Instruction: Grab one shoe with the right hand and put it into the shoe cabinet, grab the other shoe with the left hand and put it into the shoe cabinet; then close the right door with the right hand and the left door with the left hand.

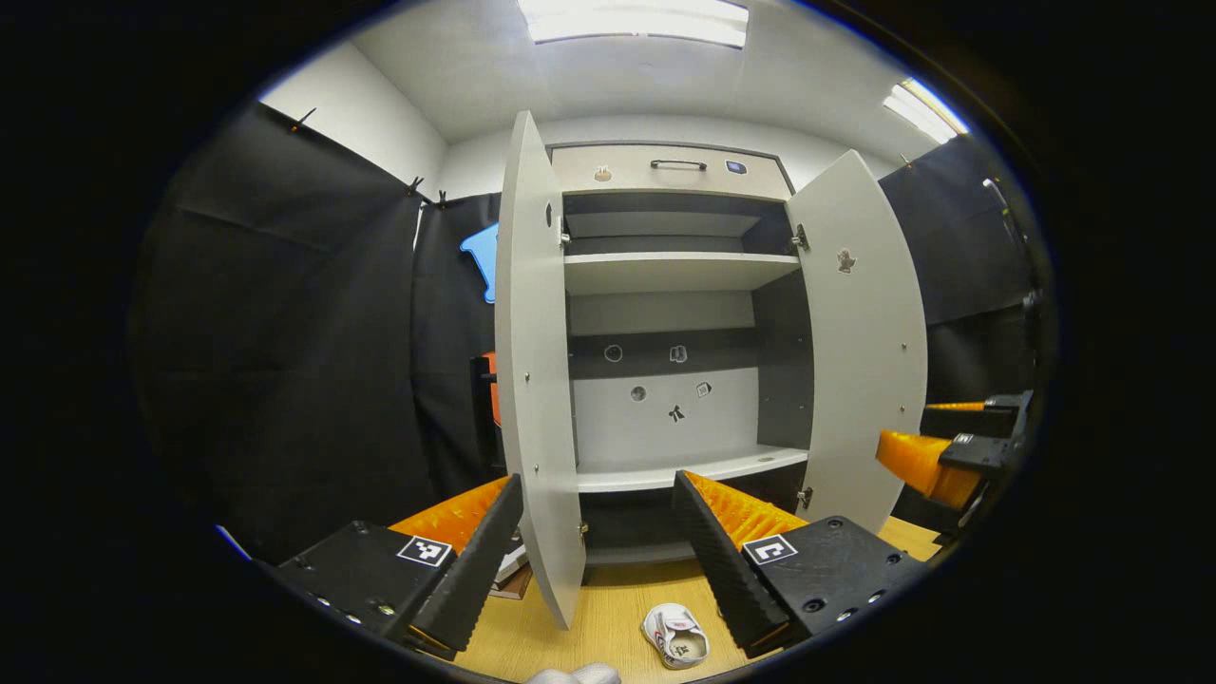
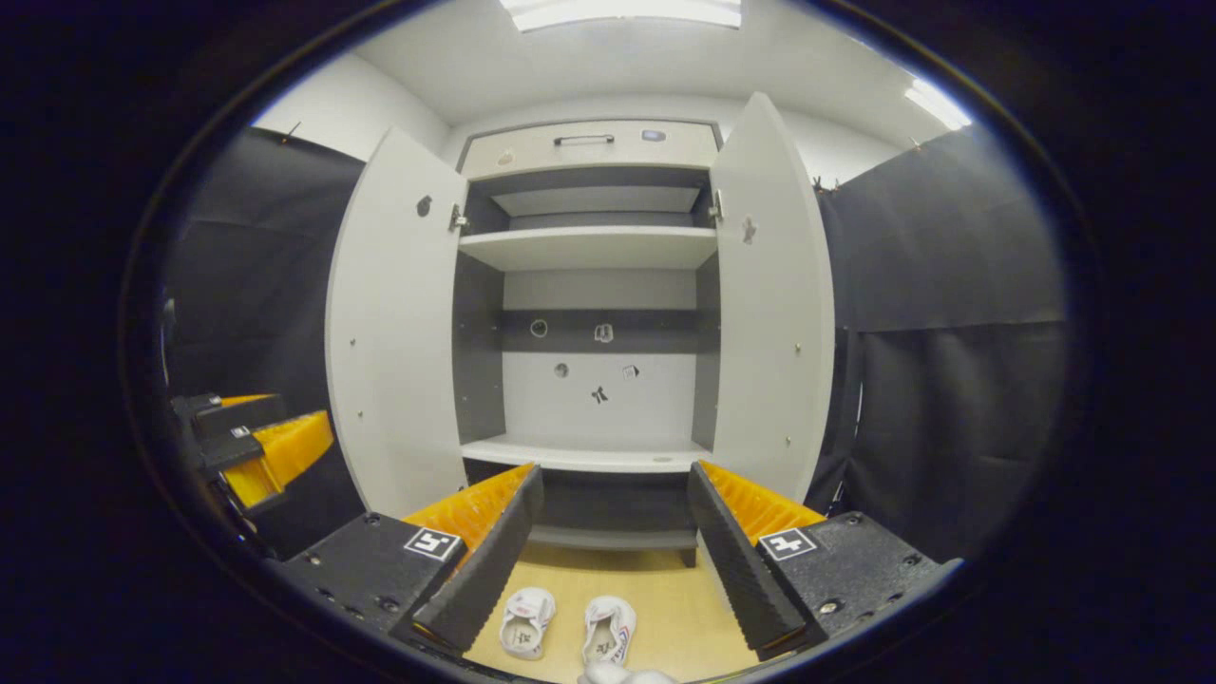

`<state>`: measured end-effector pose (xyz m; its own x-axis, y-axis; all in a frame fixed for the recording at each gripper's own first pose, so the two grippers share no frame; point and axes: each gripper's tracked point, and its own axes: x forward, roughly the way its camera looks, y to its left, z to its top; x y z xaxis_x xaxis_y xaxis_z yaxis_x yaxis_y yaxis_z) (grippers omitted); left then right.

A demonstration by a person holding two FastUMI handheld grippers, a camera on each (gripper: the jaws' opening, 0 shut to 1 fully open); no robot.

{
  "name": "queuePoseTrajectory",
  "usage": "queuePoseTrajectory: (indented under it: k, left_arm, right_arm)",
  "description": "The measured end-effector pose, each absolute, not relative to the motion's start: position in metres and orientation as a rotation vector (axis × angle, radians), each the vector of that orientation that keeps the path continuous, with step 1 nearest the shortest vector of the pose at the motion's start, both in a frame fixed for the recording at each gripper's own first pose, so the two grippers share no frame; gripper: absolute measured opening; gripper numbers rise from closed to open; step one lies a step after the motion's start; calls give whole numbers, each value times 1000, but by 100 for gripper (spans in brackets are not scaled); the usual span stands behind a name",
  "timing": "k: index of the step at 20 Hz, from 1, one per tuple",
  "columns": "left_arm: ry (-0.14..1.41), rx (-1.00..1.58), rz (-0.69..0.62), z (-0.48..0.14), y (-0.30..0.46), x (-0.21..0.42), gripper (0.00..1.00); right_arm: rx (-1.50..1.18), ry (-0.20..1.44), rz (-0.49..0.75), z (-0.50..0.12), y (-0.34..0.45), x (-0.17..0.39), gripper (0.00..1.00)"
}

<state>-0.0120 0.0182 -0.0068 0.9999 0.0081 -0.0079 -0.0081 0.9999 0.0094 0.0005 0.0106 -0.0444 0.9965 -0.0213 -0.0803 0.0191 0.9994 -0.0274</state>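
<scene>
Nearest the camera in the right gripper view, the right gripper is seen with its two fingers spread apart and nothing held between them. Two small white shoes lie side by side on the wooden floor between those fingers, in front of the cabinet: the left shoe and the right shoe. A pale object at the bottom edge is cut off and cannot be made out.

In the left gripper view, the left gripper is likewise released, holding nothing. One shoe is seen there on the floor before the cabinet.

Beyond stands the cabinet with both doors wide open: the left door and the right door. Two shelves are counted inside, both bare. A drawer sits above them. Small stickers on the back panel are too small to identify.

The left gripper is also seen in the right gripper view, left of the cabinet.
</scene>
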Motion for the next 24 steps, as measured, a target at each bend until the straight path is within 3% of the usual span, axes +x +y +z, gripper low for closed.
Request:
queuePoseTrajectory:
  k: [7, 13, 24]
  left_arm:
    - [27, 25, 9, -22, 24, -15, 95]
    - [82, 10, 54, -42, 33, -14, 96]
    - [90, 74, 138, -48, 41, -21, 96]
  right_arm:
    - [-30, 364, -32, -191, 13, 5, 98]
    - [106, 694, 39, -337, 42, 0, 97]
    - [127, 836, 15, -448, 41, 69, 89]
